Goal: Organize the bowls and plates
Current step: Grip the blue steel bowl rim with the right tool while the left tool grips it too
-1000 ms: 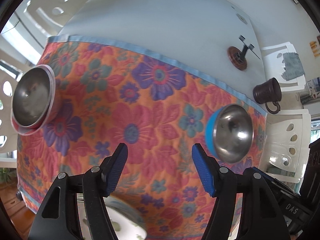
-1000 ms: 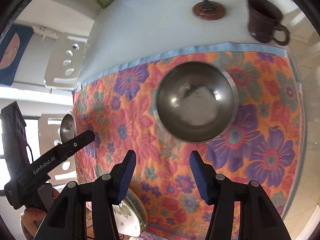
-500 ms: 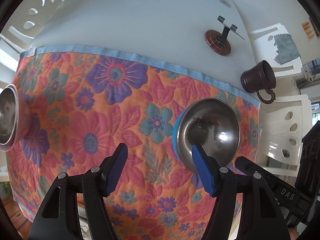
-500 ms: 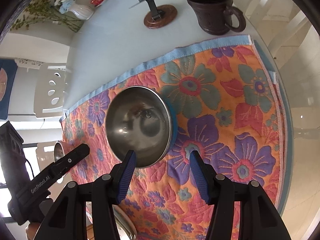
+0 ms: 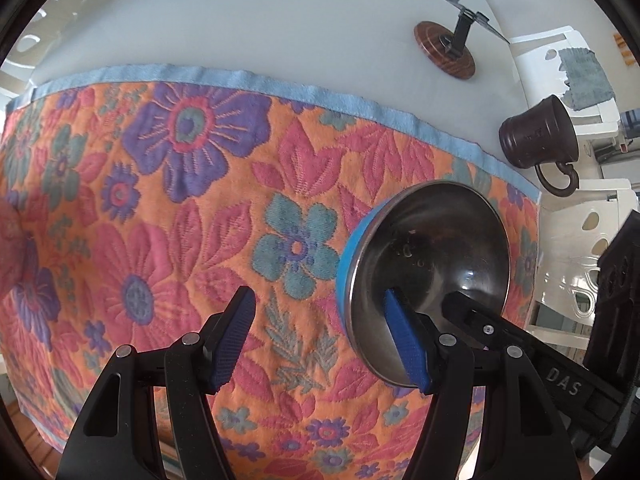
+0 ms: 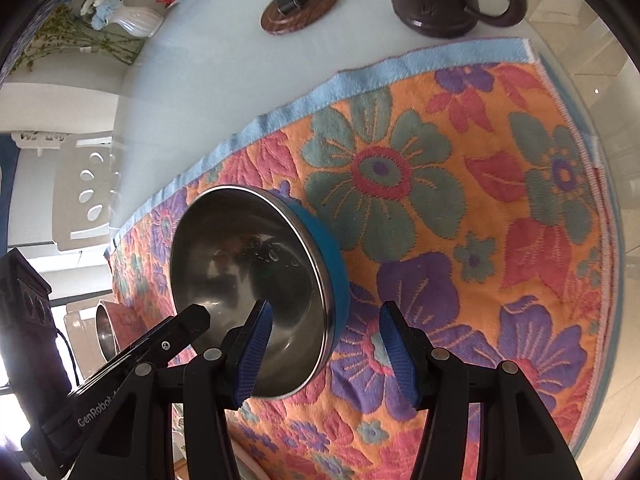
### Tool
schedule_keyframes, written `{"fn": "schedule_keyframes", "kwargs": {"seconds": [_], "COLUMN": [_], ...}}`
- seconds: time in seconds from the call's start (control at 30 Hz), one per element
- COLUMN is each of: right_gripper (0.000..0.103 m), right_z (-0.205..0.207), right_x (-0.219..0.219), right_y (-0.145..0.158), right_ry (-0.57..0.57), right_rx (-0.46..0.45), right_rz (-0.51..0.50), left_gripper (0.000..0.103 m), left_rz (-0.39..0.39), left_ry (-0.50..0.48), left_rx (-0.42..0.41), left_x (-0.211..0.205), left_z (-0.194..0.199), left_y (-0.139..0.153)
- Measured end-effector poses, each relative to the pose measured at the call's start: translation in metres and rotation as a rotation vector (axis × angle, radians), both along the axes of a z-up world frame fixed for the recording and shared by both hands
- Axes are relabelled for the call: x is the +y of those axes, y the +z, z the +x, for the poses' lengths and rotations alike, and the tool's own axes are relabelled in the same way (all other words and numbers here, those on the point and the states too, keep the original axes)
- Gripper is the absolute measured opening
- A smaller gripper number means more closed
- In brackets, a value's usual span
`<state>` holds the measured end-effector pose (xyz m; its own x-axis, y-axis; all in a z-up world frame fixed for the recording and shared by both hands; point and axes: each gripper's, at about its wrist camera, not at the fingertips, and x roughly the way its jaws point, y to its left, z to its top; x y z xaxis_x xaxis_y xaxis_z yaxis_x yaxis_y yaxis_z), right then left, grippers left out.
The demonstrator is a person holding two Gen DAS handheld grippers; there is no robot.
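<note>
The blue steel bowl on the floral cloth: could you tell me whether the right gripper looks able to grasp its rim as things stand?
Probably yes. The right gripper has open jaws straddling the blue steel bowl's near rim, one inside, one outside. The left gripper crowds the other side.

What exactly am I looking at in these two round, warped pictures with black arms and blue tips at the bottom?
There is no robot here. A person holds a two-fingered claw in each hand, and a wide-angle camera on each claw looks forward along its fingers, which bends the picture.

In the left-hand camera's picture the left claw stands open. In the right-hand camera's picture the right claw is open too. Neither grips anything yet.

Both point down at a steel bowl with a blue outside on an orange floral cloth with a light blue hem. Each claw has one blue finger over the bowl's inside and the other outside its rim.

Beyond the cloth, the white table holds a dark brown mug and a small black stand on a round wooden base.
</note>
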<state>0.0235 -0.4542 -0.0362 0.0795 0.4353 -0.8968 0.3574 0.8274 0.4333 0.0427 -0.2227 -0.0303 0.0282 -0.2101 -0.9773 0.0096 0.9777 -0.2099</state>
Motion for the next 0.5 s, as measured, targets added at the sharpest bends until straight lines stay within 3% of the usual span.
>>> {"fn": "schedule_keyframes", "kwargs": {"seconds": [0.13,0.27,0.3,0.33,0.4,0.5], "right_gripper": [0.054,0.052,0.049,0.039,0.033,0.02], "right_z": [0.003,0.005,0.004,0.004,0.005,0.006], "right_x": [0.003,0.006,0.005,0.007,0.012,0.02], "right_y": [-0.01,-0.014,-0.014,-0.013,-0.011,-0.011], "right_ry": [0.015,0.031,0.033,0.041,0.08,0.106], "right_rx": [0.015,0.013,0.009,-0.002,-0.021,-0.035], "right_rz": [-0.008,-0.024,-0.032,-0.06,-0.115,-0.096], "left_gripper": [0.062,0.044,0.035,0.032,0.024,0.013], "left_rz": [-0.004,-0.017,-0.019,-0.014,-0.027,-0.042], "left_ry": [-0.008,-0.016,-0.015,-0.012,-0.005,-0.022], "left_rx": [0.003,0.008,0.009,0.006,-0.01,-0.03], "left_x": [-0.002,-0.007,-0.007,-0.007,-0.005,-0.006], "left_z": [0.002,0.002,0.003,0.004,0.003,0.001], "left_y": [-0.005,-0.013,-0.015,-0.017,-0.019,-0.017]}}
